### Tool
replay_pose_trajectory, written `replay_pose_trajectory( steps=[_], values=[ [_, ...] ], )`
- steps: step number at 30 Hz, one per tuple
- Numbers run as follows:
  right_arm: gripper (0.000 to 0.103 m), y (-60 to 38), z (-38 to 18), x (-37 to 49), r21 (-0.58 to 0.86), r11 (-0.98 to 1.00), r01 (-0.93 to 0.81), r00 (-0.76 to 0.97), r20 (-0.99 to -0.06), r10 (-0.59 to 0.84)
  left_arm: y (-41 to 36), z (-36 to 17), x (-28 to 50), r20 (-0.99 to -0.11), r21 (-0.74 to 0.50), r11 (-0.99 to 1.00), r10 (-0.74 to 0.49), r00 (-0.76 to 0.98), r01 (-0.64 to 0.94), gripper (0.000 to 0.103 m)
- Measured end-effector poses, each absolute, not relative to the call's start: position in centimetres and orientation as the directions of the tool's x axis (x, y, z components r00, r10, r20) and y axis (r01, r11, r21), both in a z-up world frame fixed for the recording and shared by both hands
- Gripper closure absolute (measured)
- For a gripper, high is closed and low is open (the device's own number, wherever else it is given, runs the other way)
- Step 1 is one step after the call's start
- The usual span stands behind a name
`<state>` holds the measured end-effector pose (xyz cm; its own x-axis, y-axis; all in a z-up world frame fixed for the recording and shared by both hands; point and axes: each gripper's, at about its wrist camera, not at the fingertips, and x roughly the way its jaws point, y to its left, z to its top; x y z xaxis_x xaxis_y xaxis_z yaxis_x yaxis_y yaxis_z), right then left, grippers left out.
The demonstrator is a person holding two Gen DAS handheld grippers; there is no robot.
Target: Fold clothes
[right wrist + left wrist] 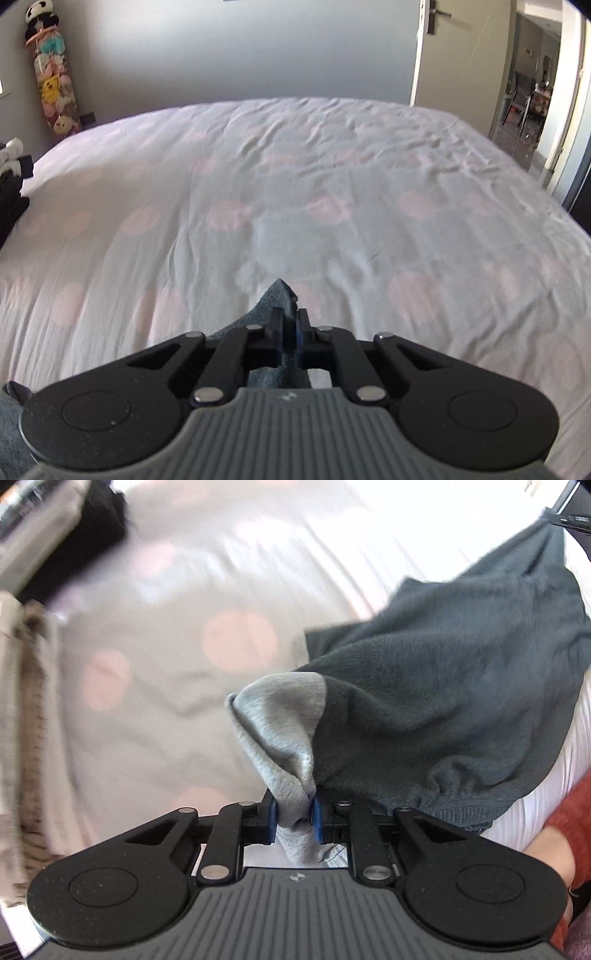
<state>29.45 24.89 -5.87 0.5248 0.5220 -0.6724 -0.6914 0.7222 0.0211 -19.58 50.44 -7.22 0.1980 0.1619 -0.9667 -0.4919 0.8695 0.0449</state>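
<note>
A dark grey fleece garment (454,686) with a light grey lining hangs in the air above the bed. My left gripper (295,818) is shut on a bunched corner of it, the light grey side (284,716) turned out. The cloth stretches up to the right, where the tip of the other gripper (569,517) holds its far corner. In the right wrist view my right gripper (291,334) is shut on a dark grey corner of the garment (277,295), held above the bed.
The bed has a white sheet with pale pink dots (295,184). Dark and beige clothes lie at its left edge (26,701). A stack of plush toys (51,74) stands in the corner; an open door (532,92) is at the right. A person's red sleeve (569,819) is nearby.
</note>
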Motion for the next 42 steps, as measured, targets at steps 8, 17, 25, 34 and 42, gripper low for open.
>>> replay_pose_trajectory(
  steps=[8,17,25,34,42],
  values=[
    [0.097,13.6,5.7,29.6,-0.013,0.835,-0.549,0.738,-0.476,0.478,47.0,1.0,-18.7,-0.887,0.189,0.836,0.37,0.276,-0.515,0.086],
    [0.103,-4.4,14.8,29.2,-0.034,0.969,-0.247,0.925,-0.307,0.225,45.8,8.9,-19.2,-0.753,0.341,0.708,0.6,0.272,-0.619,0.102],
    [0.1,-16.2,12.4,29.3,0.062,0.991,-0.115,0.9,-0.416,0.131,44.4,7.0,-18.5,-0.792,0.266,0.818,0.488,0.368,-0.511,0.073],
    [0.07,-11.8,3.1,27.8,0.116,0.928,-0.353,0.708,-0.615,0.347,36.3,1.7,-11.2,-0.858,0.264,0.951,0.309,0.411,-0.164,0.04],
    [0.046,-3.4,-4.7,26.5,0.161,0.814,-0.558,0.46,-0.756,0.465,30.6,-5.8,-5.5,-0.921,0.202,0.977,0.166,0.352,0.069,0.029]
  ],
)
